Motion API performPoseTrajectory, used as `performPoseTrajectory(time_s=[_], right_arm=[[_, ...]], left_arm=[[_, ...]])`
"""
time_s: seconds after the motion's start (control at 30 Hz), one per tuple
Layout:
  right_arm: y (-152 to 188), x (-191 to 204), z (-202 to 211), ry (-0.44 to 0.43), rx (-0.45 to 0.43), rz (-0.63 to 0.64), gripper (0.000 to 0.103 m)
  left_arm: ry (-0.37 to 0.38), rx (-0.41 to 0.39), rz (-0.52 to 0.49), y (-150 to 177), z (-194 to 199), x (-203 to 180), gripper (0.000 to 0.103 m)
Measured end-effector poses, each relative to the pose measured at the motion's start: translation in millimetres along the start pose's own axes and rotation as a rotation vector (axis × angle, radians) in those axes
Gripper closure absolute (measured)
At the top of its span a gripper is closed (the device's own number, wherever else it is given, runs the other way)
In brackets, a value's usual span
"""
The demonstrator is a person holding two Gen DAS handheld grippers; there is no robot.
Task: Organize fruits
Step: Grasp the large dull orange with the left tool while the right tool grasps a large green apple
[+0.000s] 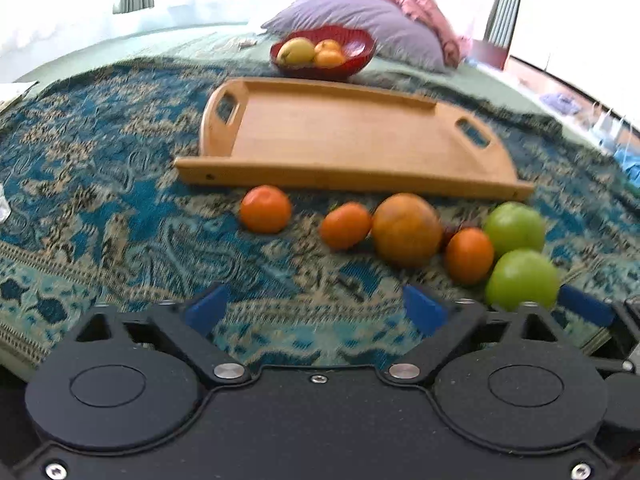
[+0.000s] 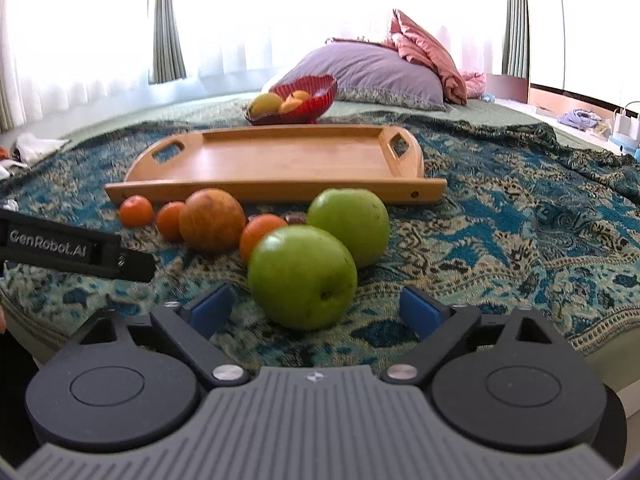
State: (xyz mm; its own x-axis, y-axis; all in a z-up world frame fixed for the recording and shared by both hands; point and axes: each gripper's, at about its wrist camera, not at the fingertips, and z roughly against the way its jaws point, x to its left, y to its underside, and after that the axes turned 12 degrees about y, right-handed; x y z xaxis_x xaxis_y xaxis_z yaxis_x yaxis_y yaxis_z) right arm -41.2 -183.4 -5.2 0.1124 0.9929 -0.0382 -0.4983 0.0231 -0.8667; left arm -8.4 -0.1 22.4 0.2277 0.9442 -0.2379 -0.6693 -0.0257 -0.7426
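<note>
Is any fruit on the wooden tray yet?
No. The wooden tray holds nothing; the loose fruit, such as the nearest green apple, lies on the patterned blanket in front of it.

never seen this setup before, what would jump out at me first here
A row of loose fruit on the blue patterned blanket: two shiny green apples, the nearer just ahead of the open right gripper, beside a large round orange fruit. Behind them lies an empty wooden tray with cut-out handles, then a red bowl already holding fruit.
</note>
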Motion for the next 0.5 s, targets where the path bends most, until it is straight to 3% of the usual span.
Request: performPoseTrajectory(time_s=[0.1, 0.17, 0.27, 0.5], right_arm=[[-2.4, 1.3, 1.6, 0.005, -0.023, 0.001, 0.012], [-2.5, 2.0, 2.3, 0.006, -0.03, 0.0, 0.013], [-2.1, 3.1, 1.5, 0.006, -0.029, 0.002, 0.017], [-0.9, 6.6, 2.3, 0.008, -0.032, 0.014, 0.033]], left_arm=[[0.031, -0.015, 0.005, -5.0, 0.1, -1.7, 0.045], [0.062, -0.028, 0.009, -6.9, 1.0, -3.6, 0.052], [0.104, -0.041, -0.011, -8.8, 0.6, -10.4, 0.052], [0.125, -0.055, -0.069, -14.9, -12.2, -27.9, 0.054]])
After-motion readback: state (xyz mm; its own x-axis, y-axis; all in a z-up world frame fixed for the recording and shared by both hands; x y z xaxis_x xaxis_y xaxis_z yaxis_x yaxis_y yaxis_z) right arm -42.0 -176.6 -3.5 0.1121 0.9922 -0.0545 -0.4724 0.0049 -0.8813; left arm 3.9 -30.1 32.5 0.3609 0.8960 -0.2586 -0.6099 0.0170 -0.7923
